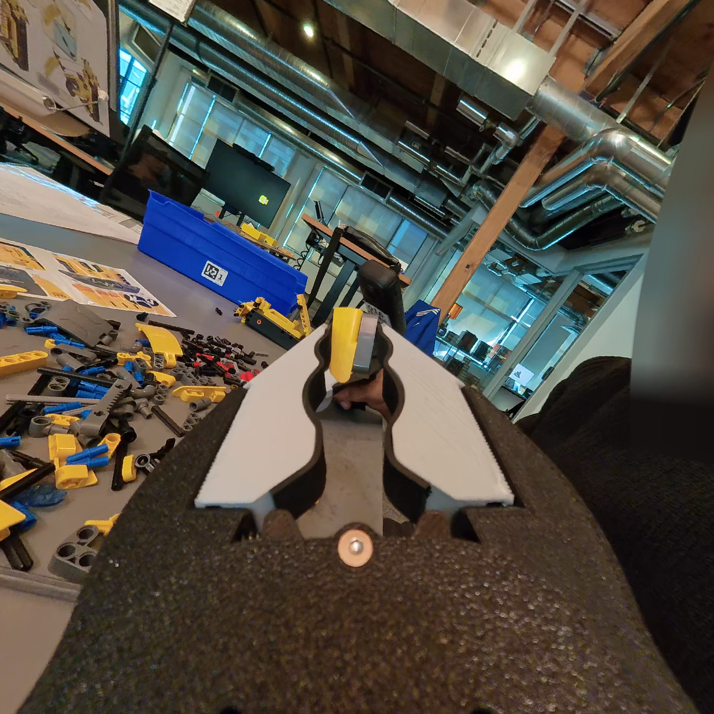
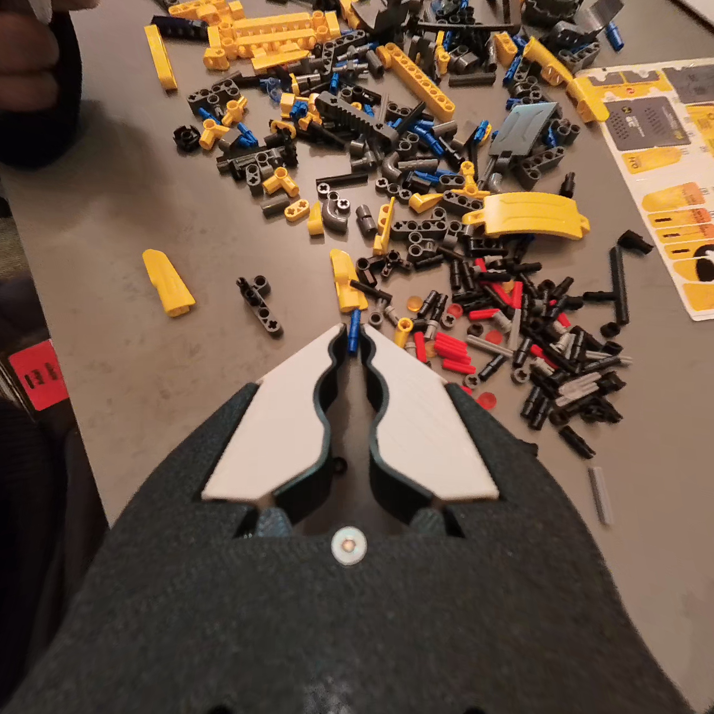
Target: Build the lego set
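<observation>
Left gripper raised off the grey surface, tilted toward the ceiling; fingers narrowed onto a yellow curved panel backed by a grey piece, held at the tips. Right gripper low over the surface, fingers nearly closed on a blue pin, upright between the tips. Sticker sheet at 2 o'clock in right view, printing present, not transcribed. Blue bin with a square black-and-white tag at 11 o'clock, left view only; likewise ceiling ducts, a dark monitor, a part-built yellow model. Loose-parts pile in both views, plainer in the right. Red label at 9 o'clock, right view only.
</observation>
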{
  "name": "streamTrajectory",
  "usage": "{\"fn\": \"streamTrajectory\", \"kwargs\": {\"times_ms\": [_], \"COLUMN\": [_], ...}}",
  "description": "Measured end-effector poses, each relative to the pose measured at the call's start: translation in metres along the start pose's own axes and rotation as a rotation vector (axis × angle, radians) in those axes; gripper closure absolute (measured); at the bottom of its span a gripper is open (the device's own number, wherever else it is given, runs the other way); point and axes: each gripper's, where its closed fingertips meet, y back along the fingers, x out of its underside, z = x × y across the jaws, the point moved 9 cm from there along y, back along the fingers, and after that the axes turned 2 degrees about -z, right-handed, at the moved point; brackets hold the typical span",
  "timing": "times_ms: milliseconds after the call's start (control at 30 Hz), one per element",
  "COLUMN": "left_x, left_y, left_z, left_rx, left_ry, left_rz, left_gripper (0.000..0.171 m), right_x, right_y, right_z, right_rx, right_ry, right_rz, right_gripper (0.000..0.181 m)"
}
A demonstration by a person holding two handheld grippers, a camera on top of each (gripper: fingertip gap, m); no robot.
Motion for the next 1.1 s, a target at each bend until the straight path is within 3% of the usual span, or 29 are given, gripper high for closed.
{"fn": "streamTrajectory", "kwargs": {"times_ms": [233,333,533,767,900,1000,1100], "left_x": [-0.002,-0.007,-0.062,-0.115,-0.115,-0.101,-0.091], "left_y": [0.002,0.003,-0.004,-0.037,-0.05,-0.045,-0.032], "left_z": [0.002,0.006,0.016,0.057,0.071,0.067,0.07], "left_rx": [-0.025,-0.153,-0.376,-0.272,-0.205,-0.173,-0.255], "left_ry": [0.013,0.043,-0.176,-0.238,-0.317,-0.364,-0.425], "left_rz": [-0.025,0.021,0.199,0.265,0.337,0.369,0.33], "left_gripper": [0.149,0.149,0.149,0.149,0.15,0.149,0.15], "right_x": [-0.001,-0.005,-0.042,-0.105,-0.12,-0.118,-0.11], "right_y": [0.004,0.011,0.008,-0.017,-0.026,-0.032,-0.035], "right_z": [0.001,-0.003,-0.025,-0.04,-0.044,-0.043,-0.043], "right_rx": [-0.02,-0.044,0.017,-0.13,-0.056,-0.048,-0.094], "right_ry": [0.007,-0.011,0.15,0.232,0.355,0.35,0.311], "right_rz": [-0.042,-0.093,-0.09,-0.207,-0.274,-0.273,-0.276], "right_gripper": [0.17,0.164,0.165,0.165,0.165,0.166,0.17]}}
